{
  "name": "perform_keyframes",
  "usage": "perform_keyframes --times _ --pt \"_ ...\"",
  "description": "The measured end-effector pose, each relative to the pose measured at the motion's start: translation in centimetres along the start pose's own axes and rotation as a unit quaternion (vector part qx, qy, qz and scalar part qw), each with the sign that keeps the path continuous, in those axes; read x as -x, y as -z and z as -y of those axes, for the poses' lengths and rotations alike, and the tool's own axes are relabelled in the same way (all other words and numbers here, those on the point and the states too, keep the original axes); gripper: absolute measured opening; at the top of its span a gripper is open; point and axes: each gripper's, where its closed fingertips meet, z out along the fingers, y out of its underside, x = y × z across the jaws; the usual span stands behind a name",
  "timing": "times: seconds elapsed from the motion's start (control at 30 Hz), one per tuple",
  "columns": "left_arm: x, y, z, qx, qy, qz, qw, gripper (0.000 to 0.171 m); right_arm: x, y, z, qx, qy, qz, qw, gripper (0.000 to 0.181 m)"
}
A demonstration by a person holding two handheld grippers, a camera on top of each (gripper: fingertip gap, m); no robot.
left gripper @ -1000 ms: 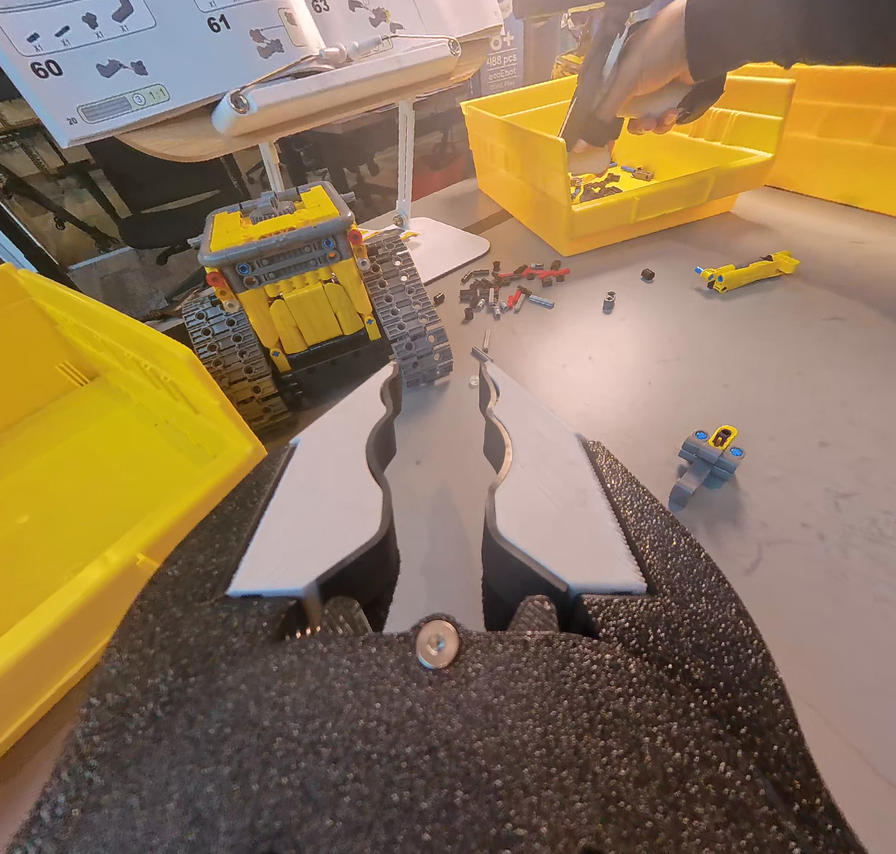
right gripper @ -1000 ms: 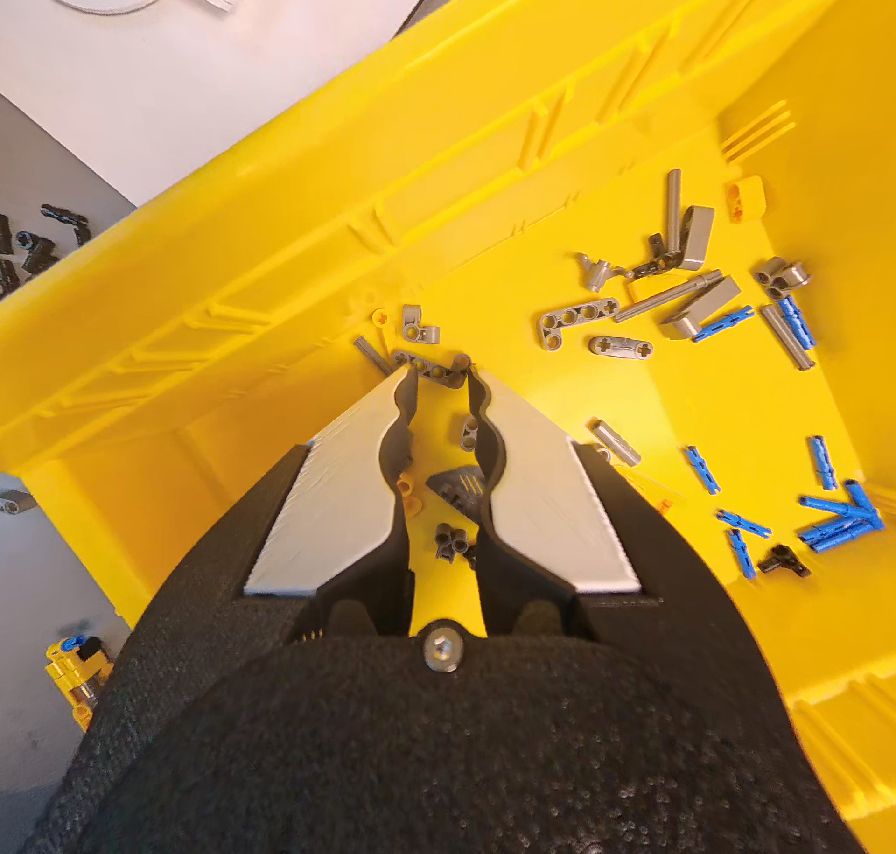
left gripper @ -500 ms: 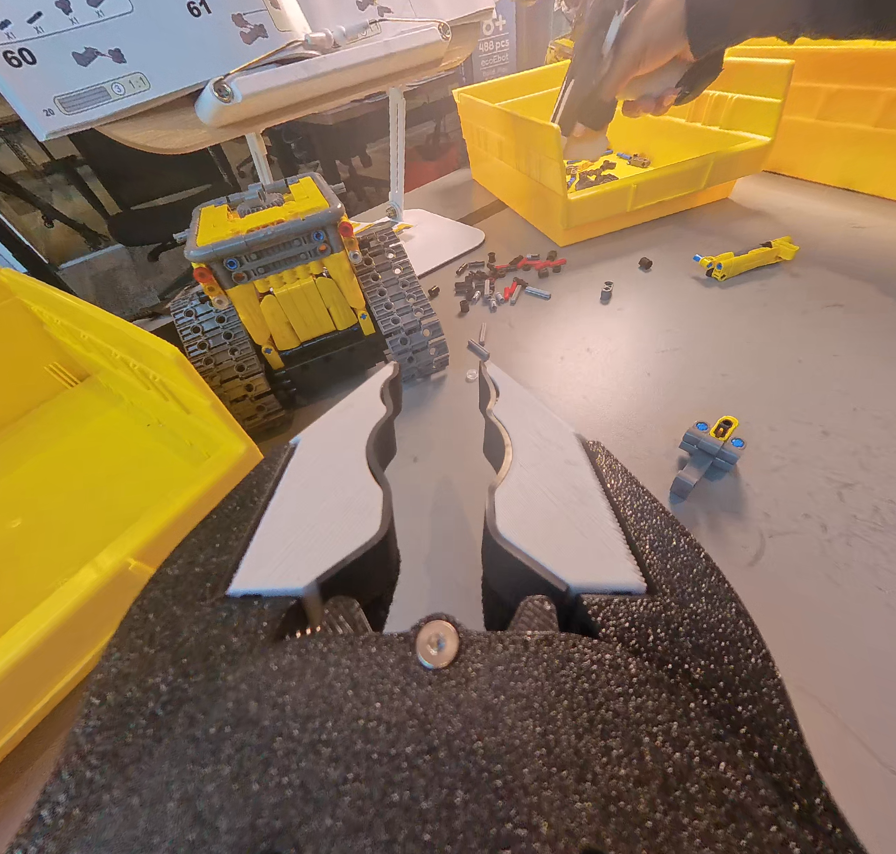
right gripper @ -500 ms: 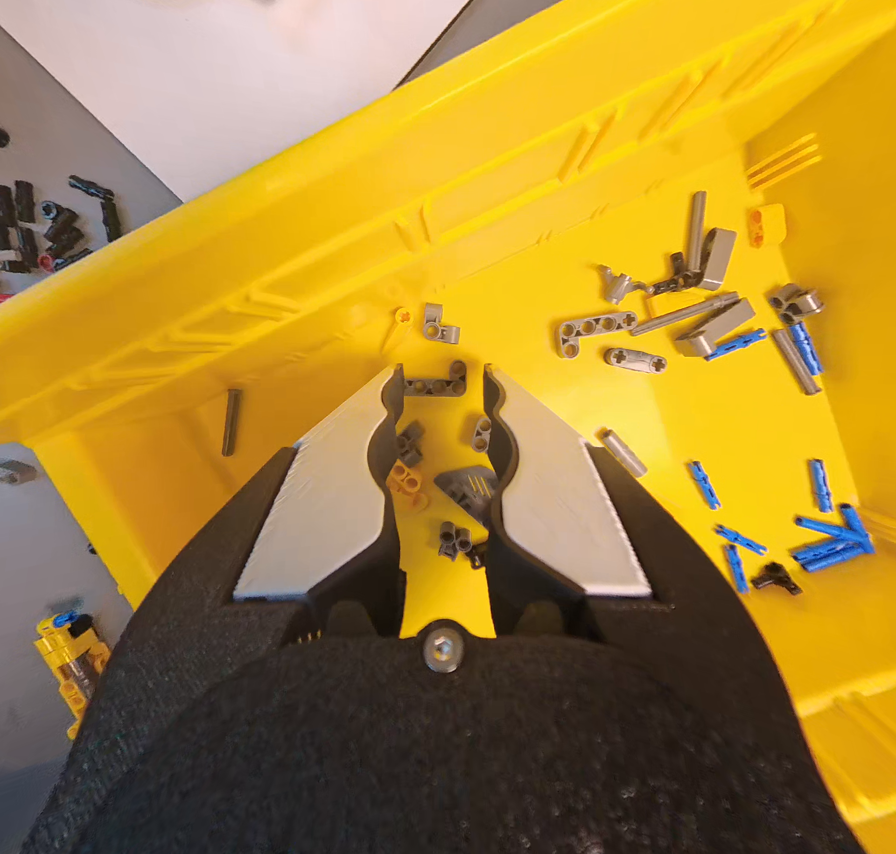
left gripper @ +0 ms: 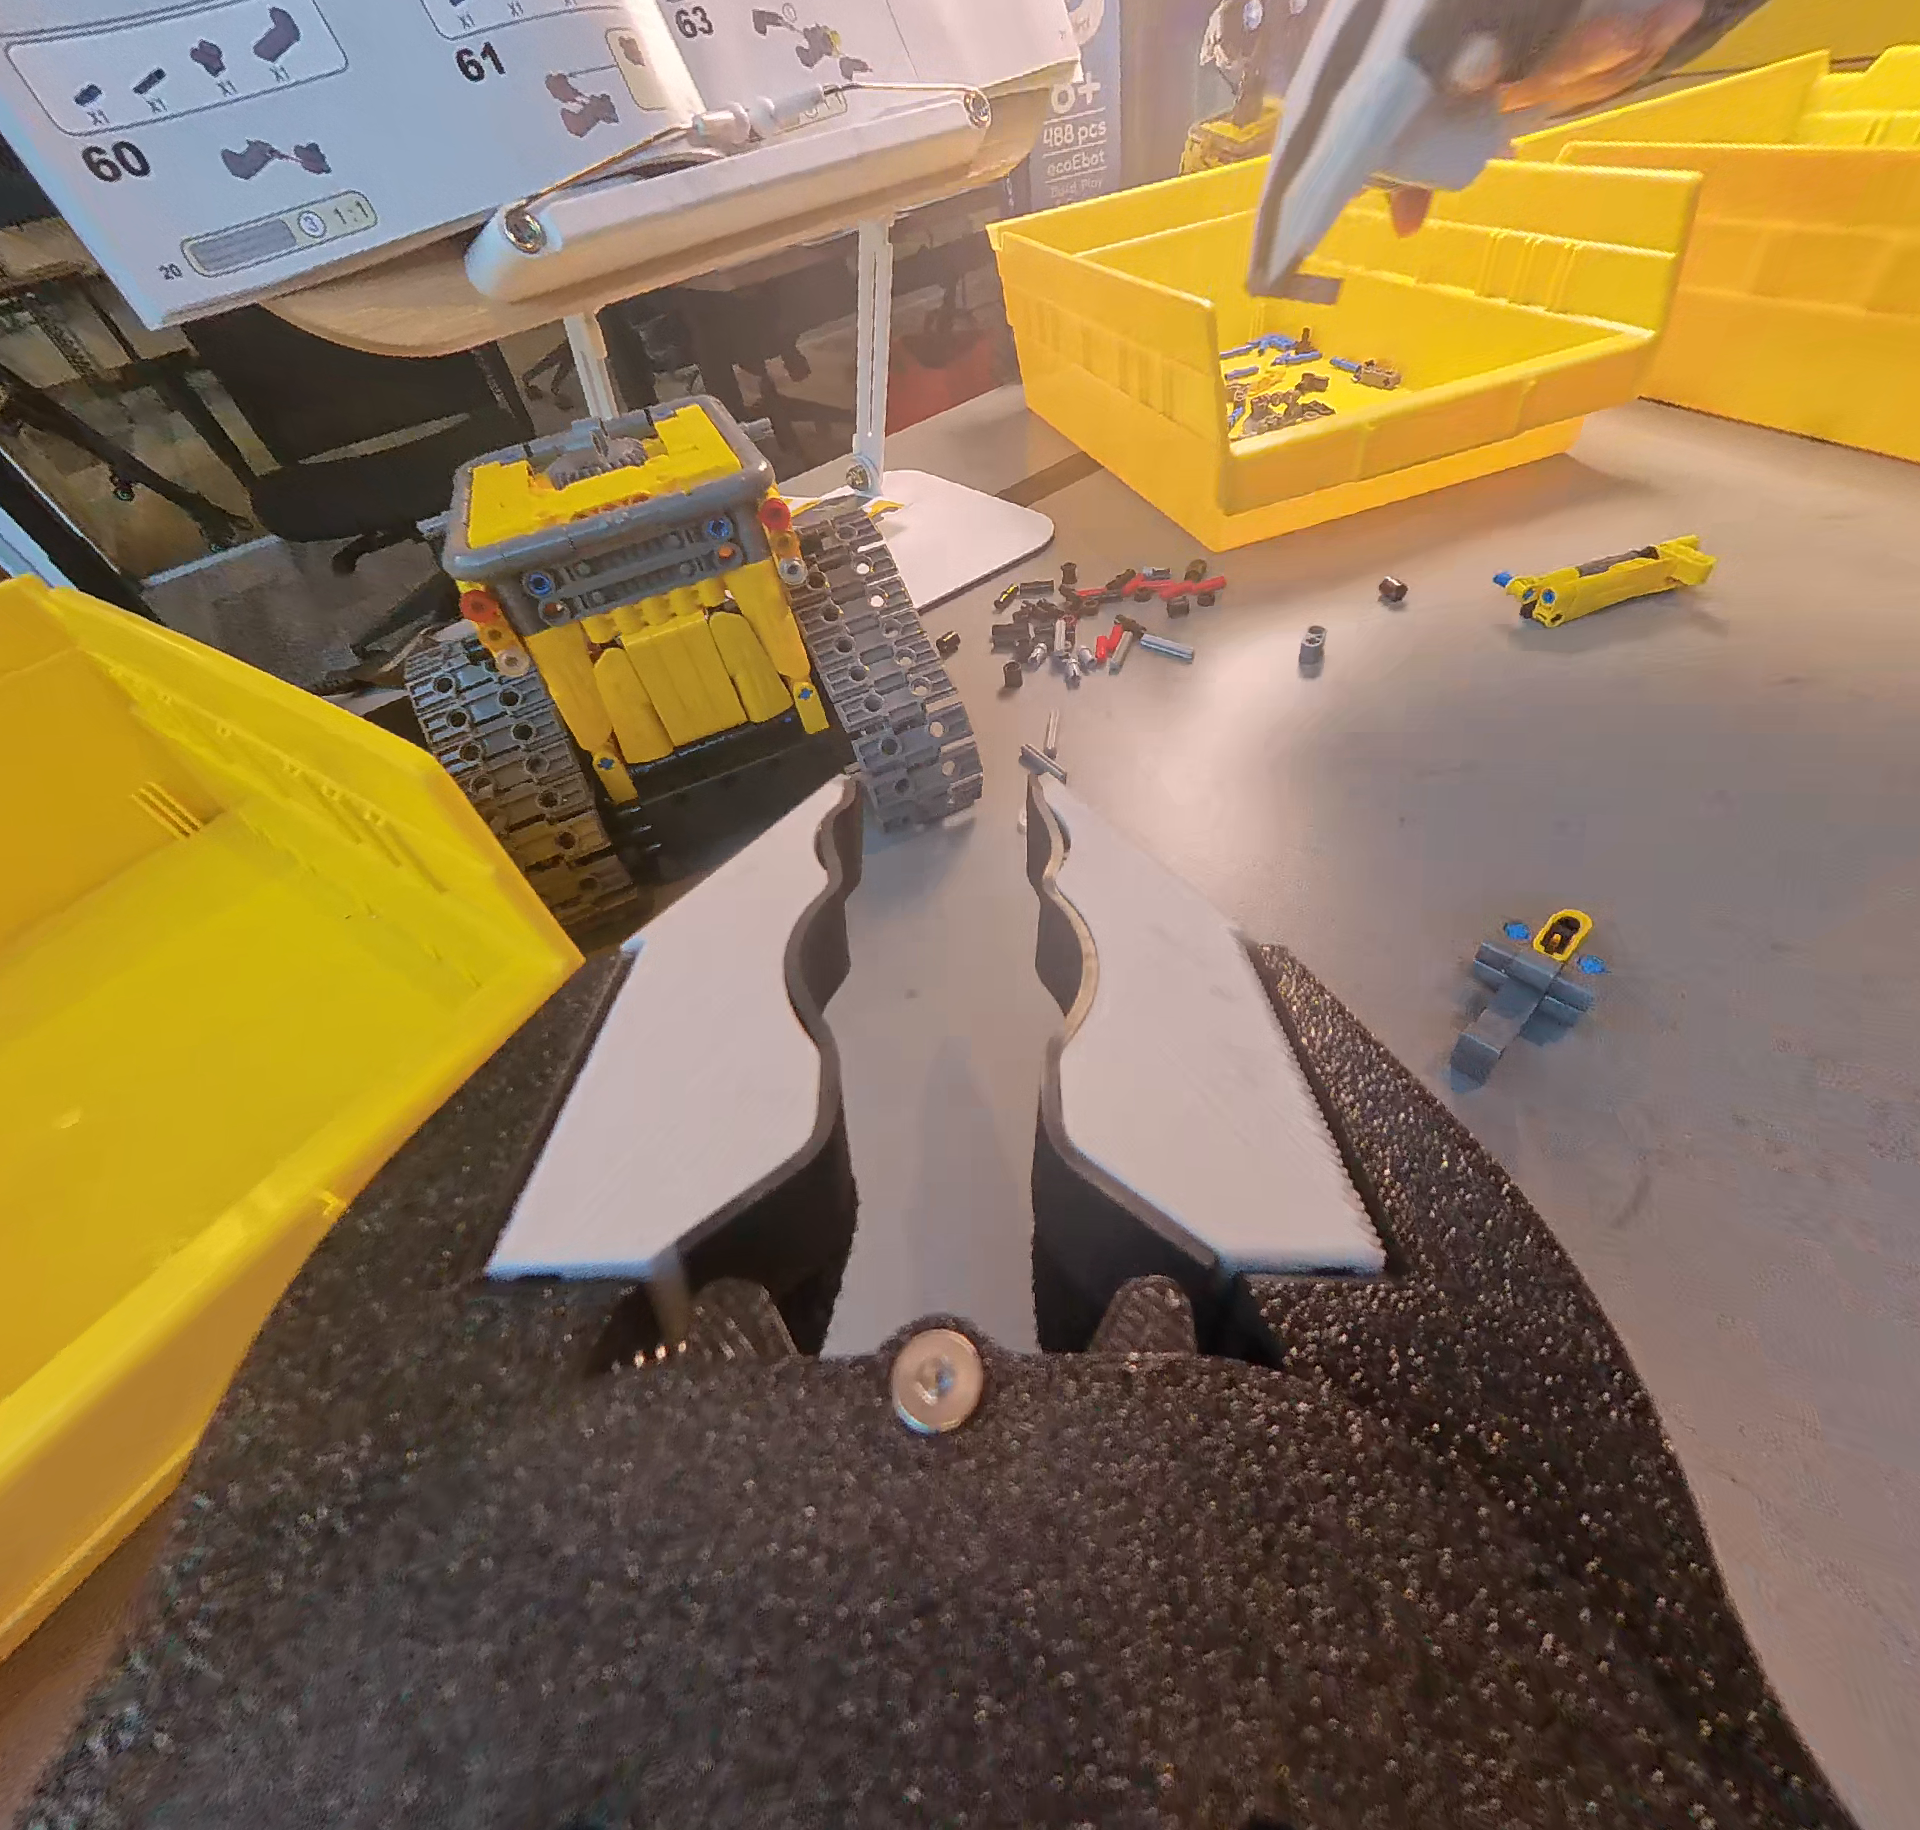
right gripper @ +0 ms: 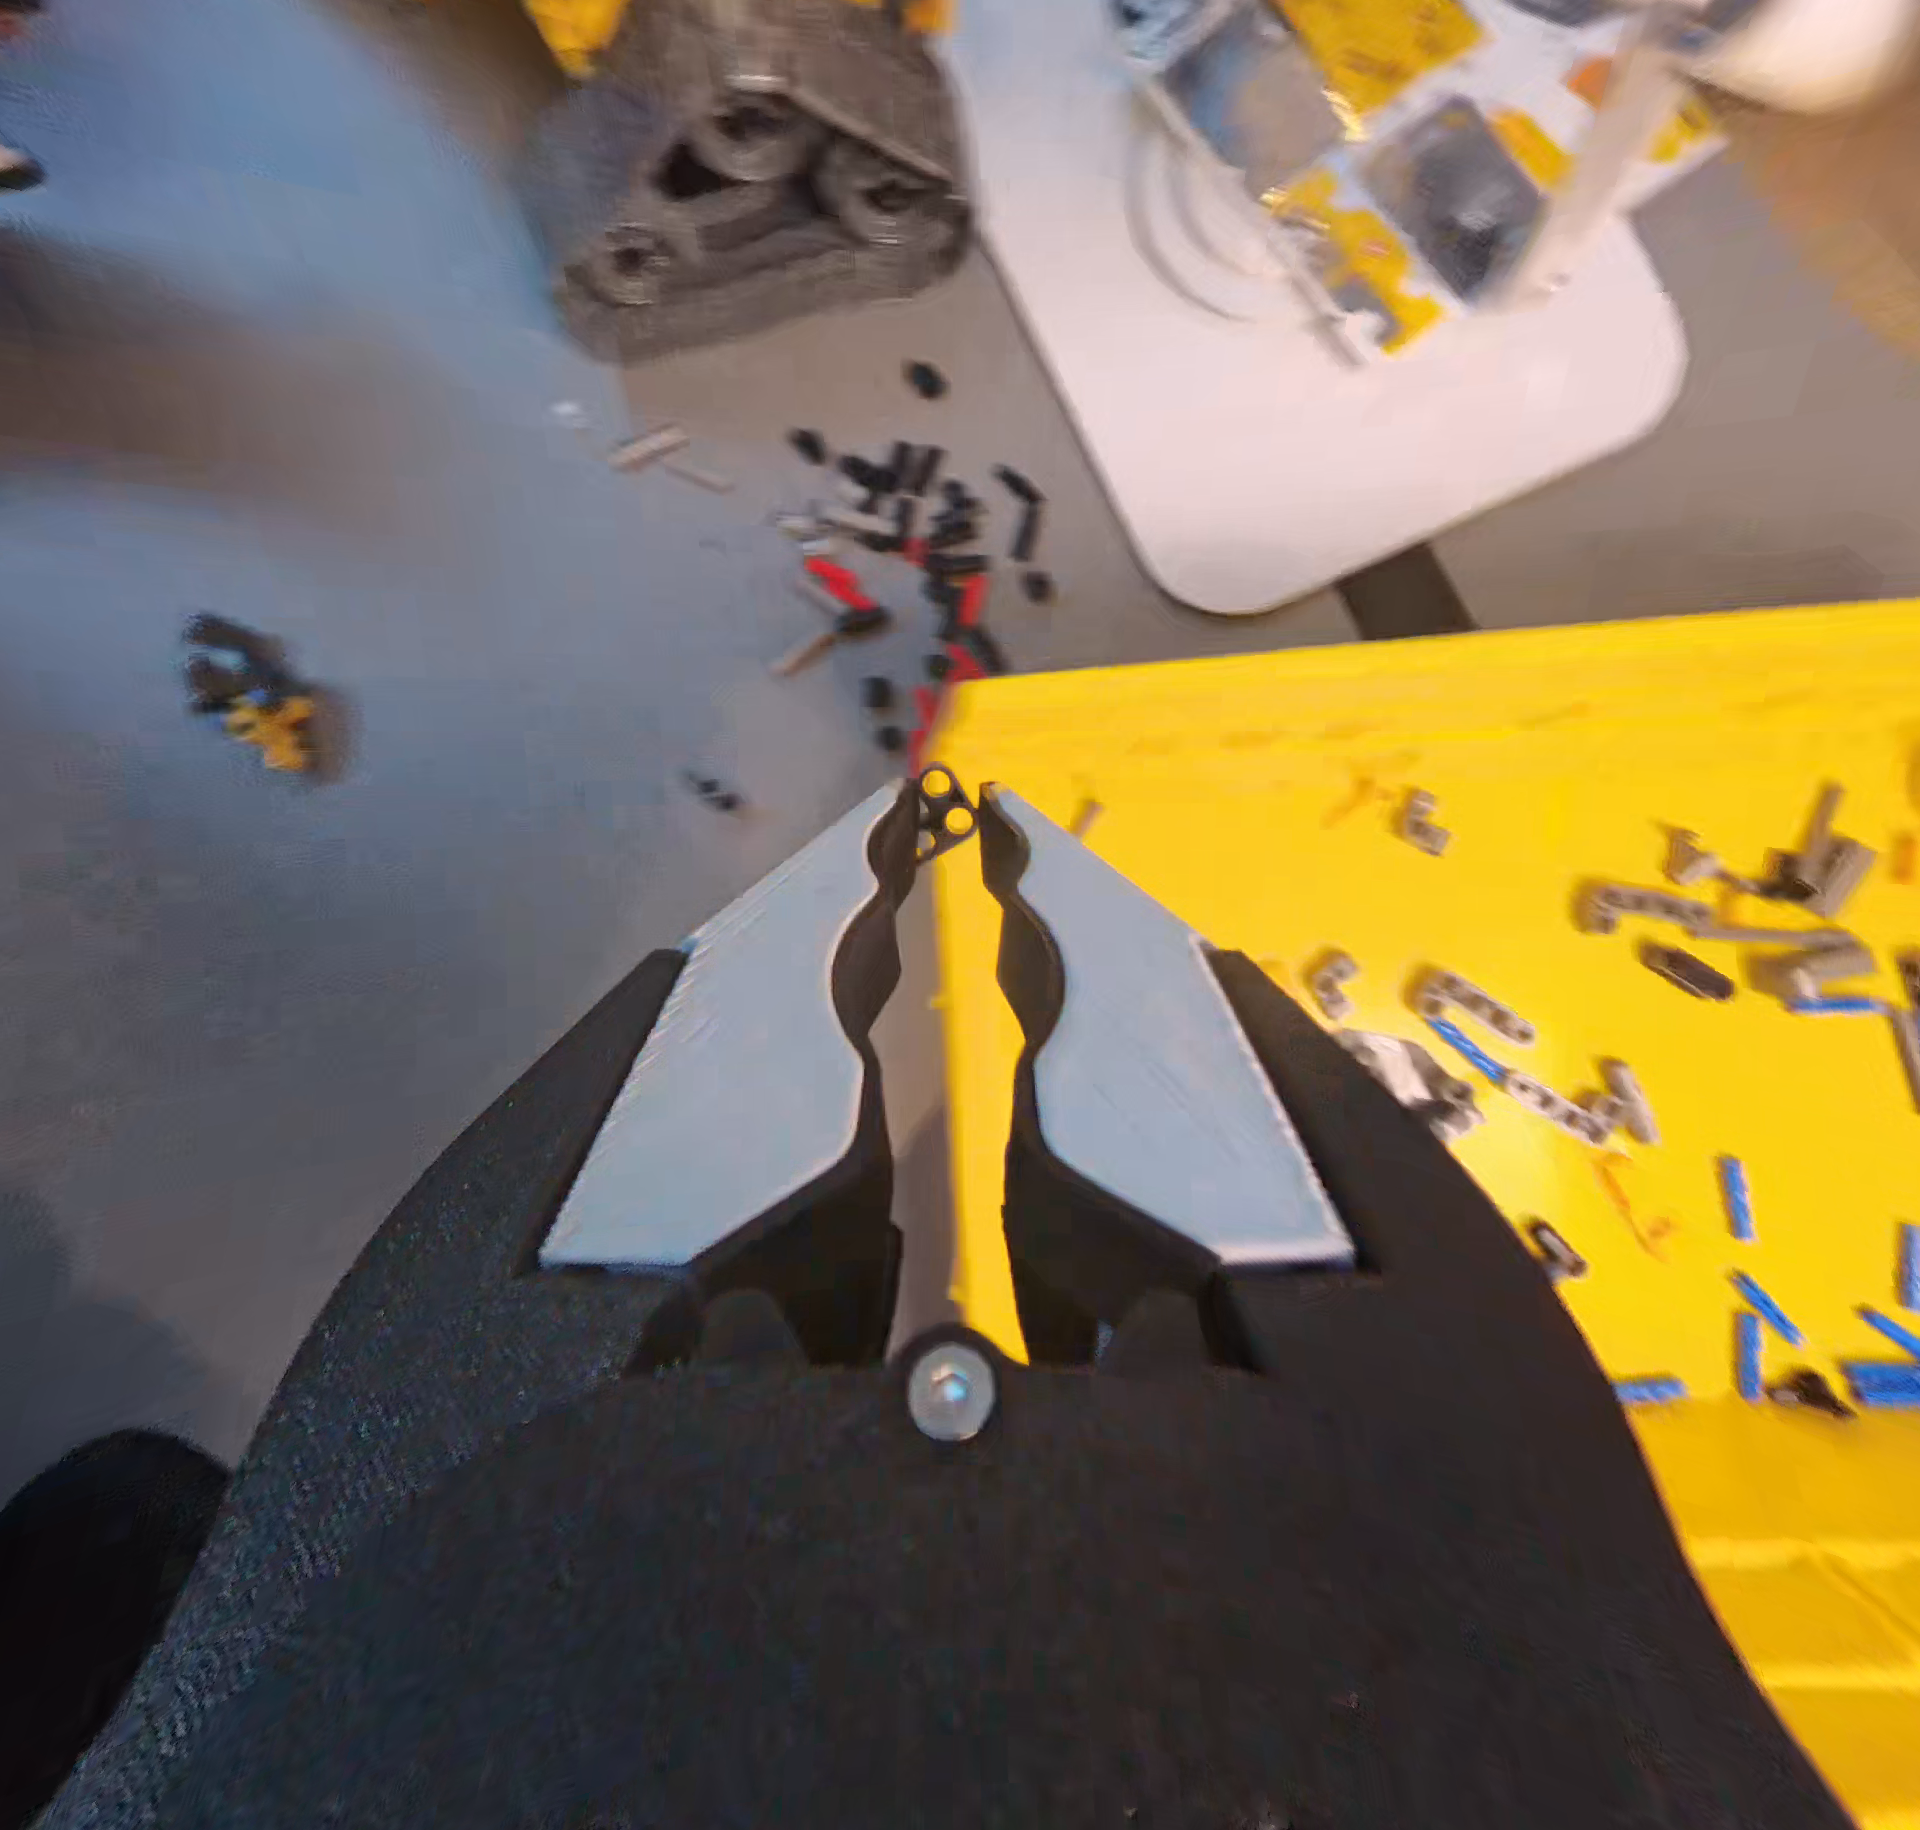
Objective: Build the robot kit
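My right gripper [right gripper: 945, 812] is shut on a small dark grey beam with round holes [right gripper: 943, 812], held at the fingertips above the rim of a yellow bin [right gripper: 1351, 762]. The left wrist view shows this gripper [left gripper: 1283, 268] raised over the same bin [left gripper: 1351, 492], the dark piece [left gripper: 1301, 287] hanging at its tips. My left gripper [left gripper: 940, 814] is open and empty, low over the grey table. It points at the right track of a yellow and grey tracked model [left gripper: 665, 637]. A short grey pin [left gripper: 1042, 764] lies just past its right fingertip.
A pile of small black, red and grey pieces [left gripper: 1101, 617] lies between the model and the bin. A yellow arm assembly [left gripper: 1610, 575] and a small grey and yellow assembly [left gripper: 1527, 991] lie on the right. Another yellow bin [left gripper: 208, 1053] stands on the left. A booklet on a white stand [left gripper: 727, 180] is behind. My hands' fingertips stand some 25 centimeters from each other. Measured from the fingertips, the yellow arm assembly [left gripper: 1610, 575] is 15 centimeters or so from the right gripper and 25 centimeters from the left.
My right gripper opened inside the bin, closed on the dark grey beam and lifted it out above the bin's rim. My left gripper stayed open and barely moved.
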Motion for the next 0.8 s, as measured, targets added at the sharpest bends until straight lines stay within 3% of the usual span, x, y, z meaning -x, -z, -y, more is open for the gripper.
perform_keyframes --times 0.1,0.2,0.33,0.4,0.53,0.63,0.73,0.8 --pt "0.1 -0.1 0.0 0.000 0.005 -0.003 1.000 0.031 8.4 -1.7 -1.0 0.028 0.101 0.051 0.993 0.011" --pt "0.0 -0.2 -0.3 0.004 0.005 -0.005 1.000 0.031 14.8 -5.8 -3.5 0.066 0.163 0.086 0.981 0.011" --pt "0.1 0.0 -0.5 0.009 0.000 0.002 1.000 0.031 18.0 -9.4 -5.6 0.100 0.230 0.064 0.966 0.012" --pt "0.2 0.1 -0.4 0.008 0.001 0.007 1.000 0.031 18.4 -9.1 -5.5 0.103 0.230 0.069 0.965 0.026" --pt "0.5 0.1 -0.4 0.006 0.004 0.008 1.000 0.031 14.0 -3.6 -1.7 0.044 0.203 0.047 0.977 0.026" --pt "0.6 0.0 -0.3 0.005 0.009 0.005 1.000 0.031 5.3 1.5 -0.2 0.021 0.171 -0.024 0.985 0.024" --pt "0.6 0.0 -0.4 0.005 0.010 0.003 1.000 0.031 -5.4 3.0 -2.6 0.072 0.149 -0.117 0.979 0.023" --pt "0.5 -0.1 -0.6 0.008 0.008 0.002 1.000 0.031 -10.3 2.3 -4.7 0.107 0.112 -0.136 0.979 0.023"
